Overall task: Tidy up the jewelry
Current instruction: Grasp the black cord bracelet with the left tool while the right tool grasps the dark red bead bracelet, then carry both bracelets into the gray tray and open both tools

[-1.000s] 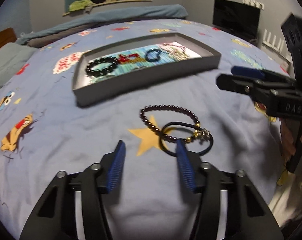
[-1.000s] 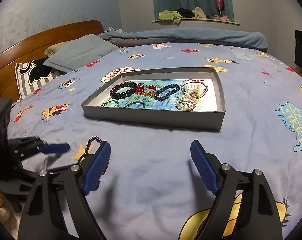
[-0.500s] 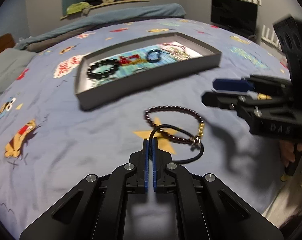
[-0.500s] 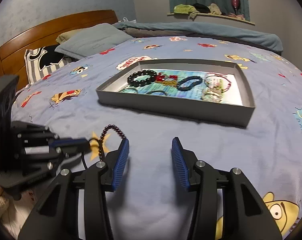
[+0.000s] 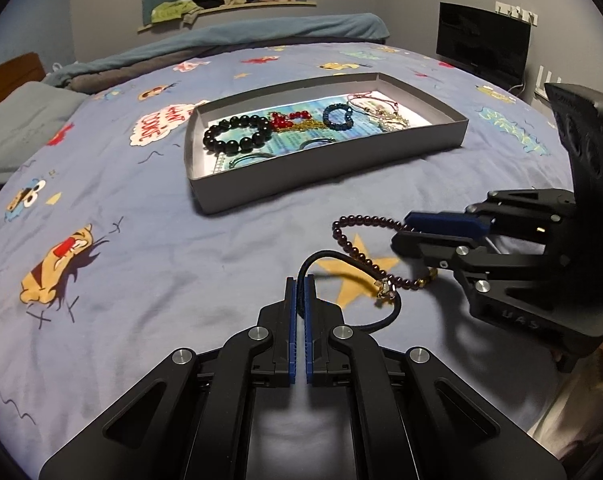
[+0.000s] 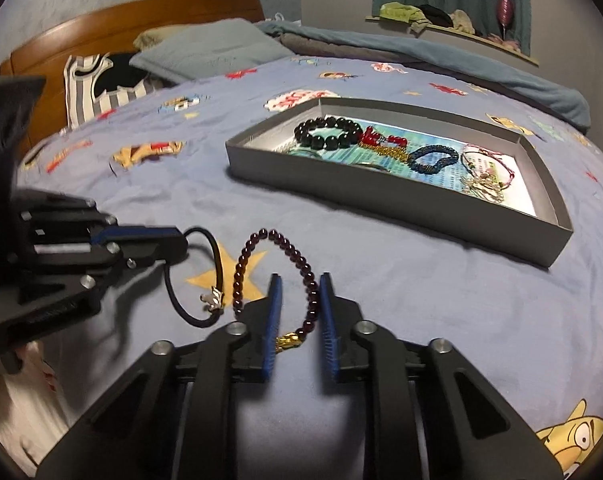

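Blue cartoon-print bedsheet [image 5: 149,264] fills my view, with a wooden headboard [image 6: 113,28] and grey walls behind. My left tongs [image 5: 300,284] are clamped on the black cord bracelet [image 5: 389,316]. My right tongs [image 6: 300,292] have just been closing around the dark beaded bracelet [image 6: 241,264], pads not yet pressing it. Beyond sits the grey tray [image 5: 321,176] holding other jewelry.

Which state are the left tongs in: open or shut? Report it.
Shut: the left tongs pinch the black cord bracelet, their blue pads pressed on the cord.
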The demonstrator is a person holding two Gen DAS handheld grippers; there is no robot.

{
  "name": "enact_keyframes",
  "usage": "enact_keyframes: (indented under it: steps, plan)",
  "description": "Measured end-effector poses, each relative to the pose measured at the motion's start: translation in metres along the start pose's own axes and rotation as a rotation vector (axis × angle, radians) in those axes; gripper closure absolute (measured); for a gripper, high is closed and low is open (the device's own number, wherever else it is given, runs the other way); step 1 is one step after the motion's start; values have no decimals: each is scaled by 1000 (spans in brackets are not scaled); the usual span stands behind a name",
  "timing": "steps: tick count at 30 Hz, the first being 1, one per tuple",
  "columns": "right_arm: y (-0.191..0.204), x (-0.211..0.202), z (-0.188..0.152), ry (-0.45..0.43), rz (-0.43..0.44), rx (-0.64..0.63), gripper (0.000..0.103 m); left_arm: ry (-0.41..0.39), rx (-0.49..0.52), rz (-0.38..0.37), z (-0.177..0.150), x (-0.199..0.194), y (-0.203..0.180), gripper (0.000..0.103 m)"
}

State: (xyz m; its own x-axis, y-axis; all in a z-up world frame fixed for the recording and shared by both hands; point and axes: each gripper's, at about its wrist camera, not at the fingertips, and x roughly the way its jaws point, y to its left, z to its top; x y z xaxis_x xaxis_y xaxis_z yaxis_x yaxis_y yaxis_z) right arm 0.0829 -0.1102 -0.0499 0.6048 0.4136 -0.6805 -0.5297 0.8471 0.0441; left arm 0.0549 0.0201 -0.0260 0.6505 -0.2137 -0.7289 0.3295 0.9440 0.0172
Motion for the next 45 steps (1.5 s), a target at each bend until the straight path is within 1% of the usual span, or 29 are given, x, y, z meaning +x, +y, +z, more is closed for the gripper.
enact_keyframes:
  steps: [1, 7, 10, 17, 23, 26, 29, 32, 36, 39, 42, 45]
  plan:
    - [0, 0, 0, -1, -4, 0, 97, -1, 0, -2, 0, 0, 0, 99]
    - [-3, -4, 0, -17, -6, 14, 97, -5, 5, -5, 0, -1, -2, 99]
    - [-4, -10, 2, -42, -10, 15, 97, -17, 3, -10, 1, -5, -2, 99]
    - [-10, -36, 9, -129, -30, 16, 97, -89, 19, -21, 11, -24, -6, 99]
    - [-23, -64, 26, -239, -109, 7, 97, -157, 28, -7, 39, -34, -5, 99]
    - [-41, -74, 40, -282, -139, 43, 97, -196, 15, -14, 62, -36, -1, 99]
    - [-58, -81, 54, -321, -165, 66, 97, -222, 18, -8, 86, -32, -1, 99]
    - [-72, -82, 69, -353, -186, 86, 97, -225, 18, -12, 105, -20, -2, 99]
    - [-88, -71, 82, -360, -185, 120, 97, -214, 21, -6, 123, 1, -1, 99]
    - [-97, -57, 84, -344, -152, 144, 97, -193, 8, -8, 136, 22, 5, 99]
    - [-102, -36, 80, -287, -107, 149, 97, -165, -13, -12, 142, 45, 13, 99]
    - [-106, -16, 76, -224, -67, 173, 97, -125, -41, -24, 138, 64, 21, 99]
